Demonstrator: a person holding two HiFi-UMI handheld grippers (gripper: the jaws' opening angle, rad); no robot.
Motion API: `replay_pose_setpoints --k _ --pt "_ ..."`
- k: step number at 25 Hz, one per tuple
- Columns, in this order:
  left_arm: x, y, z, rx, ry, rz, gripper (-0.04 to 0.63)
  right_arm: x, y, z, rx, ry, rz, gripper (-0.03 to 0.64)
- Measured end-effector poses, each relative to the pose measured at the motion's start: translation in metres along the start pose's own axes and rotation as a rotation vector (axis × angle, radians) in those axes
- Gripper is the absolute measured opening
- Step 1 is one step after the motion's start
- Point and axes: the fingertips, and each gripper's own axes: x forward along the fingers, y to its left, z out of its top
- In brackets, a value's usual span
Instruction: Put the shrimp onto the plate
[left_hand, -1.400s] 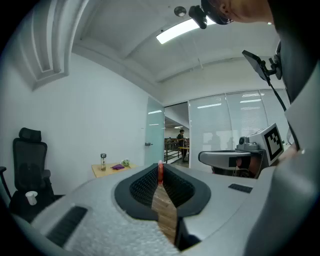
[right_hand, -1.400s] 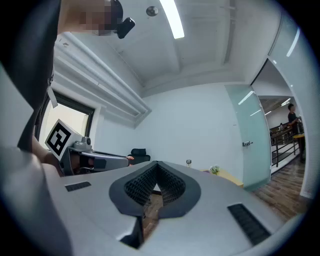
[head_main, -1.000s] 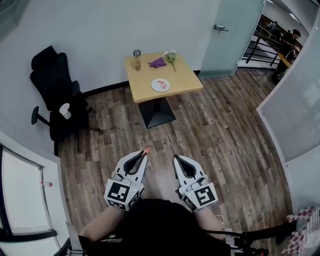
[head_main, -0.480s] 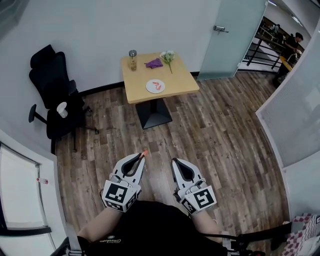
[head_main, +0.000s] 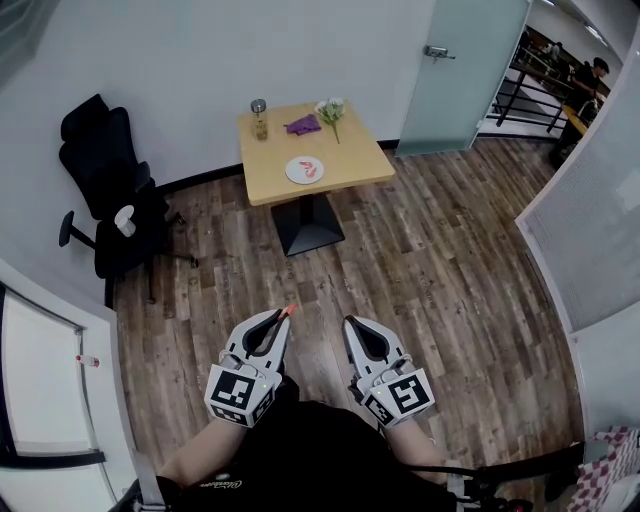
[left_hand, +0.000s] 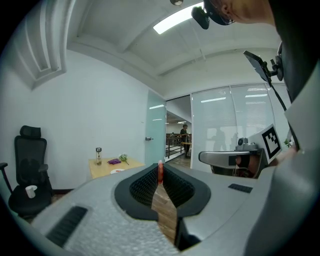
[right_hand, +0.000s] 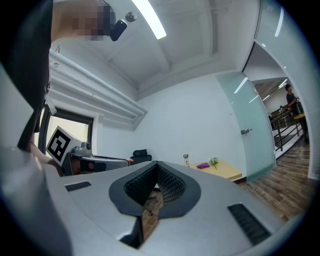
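Clearly, the left gripper (head_main: 287, 316) has its 2 fingers pressed almost together on a small orange-red shrimp (head_main: 291, 309), pinched at the very tips. In the left gripper view the shrimp stands upright in the narrow slit between the ribbed pads, its upper end poking above them. The right gripper (head_main: 349, 322), just beside the left one at 3 o'clock, has its fingers pressed together with nothing between them. Both grippers are held low in front of the person's dark shirt (head_main: 300, 460), above the wooden floor (head_main: 450, 260), and point toward 12 o'clock.

Well apart from them, at 12 o'clock in the head view, stands a square wooden table (head_main: 355, 165) on a dark pedestal. A white plate (head_main: 293, 172) lies on the table's near half, toward its 6 o'clock edge, with another shrimp (head_main: 311, 170) on it. Beyond the plate, a capped bottle (head_main: 259, 117) stands at 11 o'clock, a purple cloth (head_main: 303, 125) lies at 12 o'clock, and a small bunch of flowers (head_main: 330, 110) lies at 1 o'clock. A black office chair (head_main: 100, 170) stands at the table's 9 o'clock with a white cup (head_main: 126, 221) on its seat. A frosted glass door (head_main: 465, 70) is at the table's 2 o'clock.
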Motion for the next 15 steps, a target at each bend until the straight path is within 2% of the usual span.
replay_pose_setpoints --k 8,15 --pt "0.01 0.014 -0.007 -0.027 0.006 0.009 0.029 0.015 -0.001 -0.007 -0.015 0.036 0.017 0.002" --pt "0.034 0.032 -0.014 -0.039 0.015 -0.016 0.029 0.041 -0.013 -0.018 -0.016 0.065 0.012 0.002"
